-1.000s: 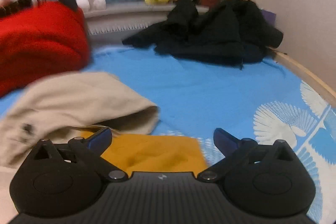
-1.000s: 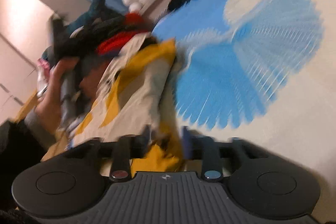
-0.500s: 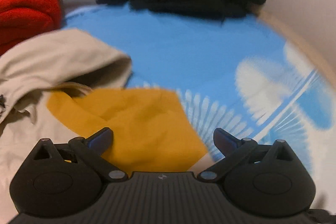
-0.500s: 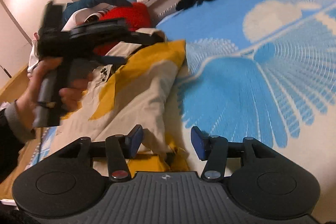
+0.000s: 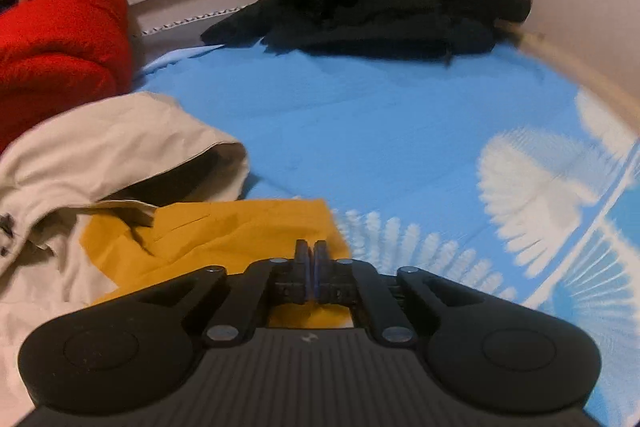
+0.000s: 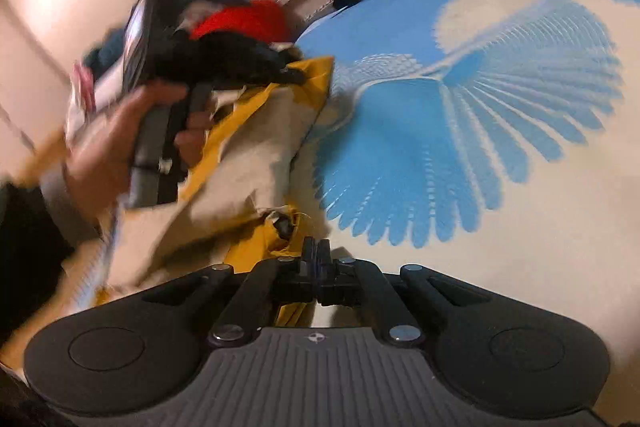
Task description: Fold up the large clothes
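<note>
The coat (image 5: 120, 163) (tan outside, yellow inside) lies on the blue bed sheet (image 5: 400, 131), at about 9 o'clock in the left view. The left gripper (image 5: 311, 251) has just been closing, and its jaws now pinch together on the yellow edge at the coat's corner, w/ only thin cloth between them. The right gripper (image 6: 316, 251) looks pinched almost flat too, on the yellow hem near a dark snap at 12 o'clock. In the right view the person's hand (image 6: 120, 139) holds the left tool at 10 o'clock.

I think the step is grabbing two corners to start a fold. To do it well: keep both pinches tight, lift both corners together, keep the edge straight btw them, and don't let it sag. A black pile of clothes (image 5: 380, 3) sits far off at 1 o'clock, so there's room.
</note>
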